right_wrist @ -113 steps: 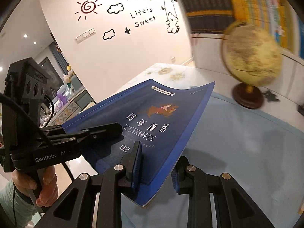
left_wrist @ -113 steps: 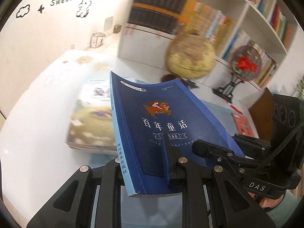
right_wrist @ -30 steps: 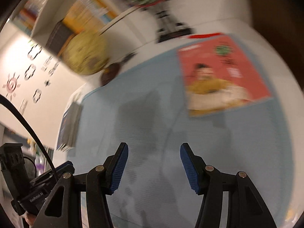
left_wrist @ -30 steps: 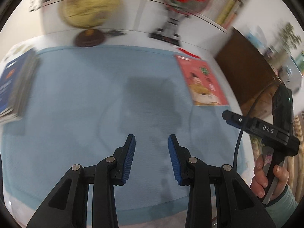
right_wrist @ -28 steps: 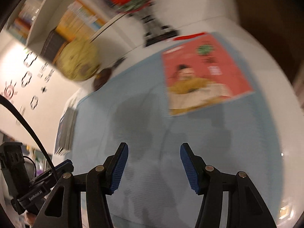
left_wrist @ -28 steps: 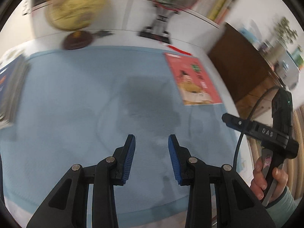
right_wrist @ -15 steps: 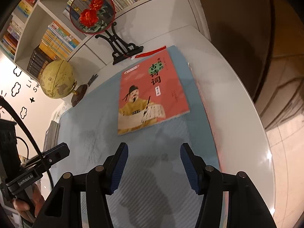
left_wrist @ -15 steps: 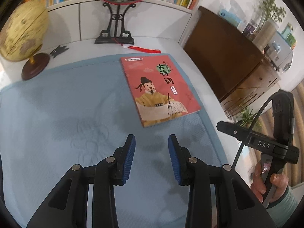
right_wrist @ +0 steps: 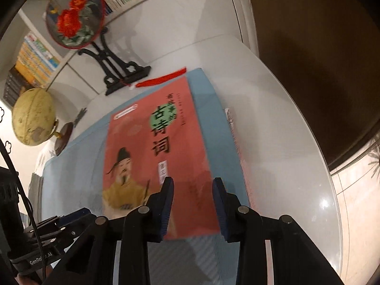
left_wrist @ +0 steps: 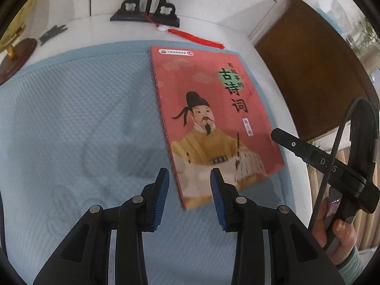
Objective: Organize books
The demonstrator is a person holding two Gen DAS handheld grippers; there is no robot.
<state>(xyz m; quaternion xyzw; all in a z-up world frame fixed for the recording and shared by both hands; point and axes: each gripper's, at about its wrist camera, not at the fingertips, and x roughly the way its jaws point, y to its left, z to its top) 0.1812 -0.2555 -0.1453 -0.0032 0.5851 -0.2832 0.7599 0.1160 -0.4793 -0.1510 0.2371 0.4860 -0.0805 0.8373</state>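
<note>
A red book [left_wrist: 213, 121] with a man in a yellow robe on its cover lies flat on the light blue mat [left_wrist: 83, 123]. My left gripper [left_wrist: 189, 190] is open and empty, just above the book's near left corner. My right gripper [right_wrist: 192, 197] is open and empty over the near right part of the same book [right_wrist: 156, 152]. The right gripper's body also shows at the right of the left wrist view [left_wrist: 325, 166]. A stack of books [right_wrist: 35, 190] lies at the mat's far left edge, mostly hidden.
A black stand [left_wrist: 144, 11] holds a round fan with red flowers [right_wrist: 74, 14] behind the book, with a red tassel [left_wrist: 197, 36] on the white table. A globe [right_wrist: 33, 121] stands at the back left. A brown cabinet [left_wrist: 308, 71] is right of the table edge [right_wrist: 308, 166].
Both grippers have moved forward and closer to the red book, which now fills more of each view. Both stay open.
</note>
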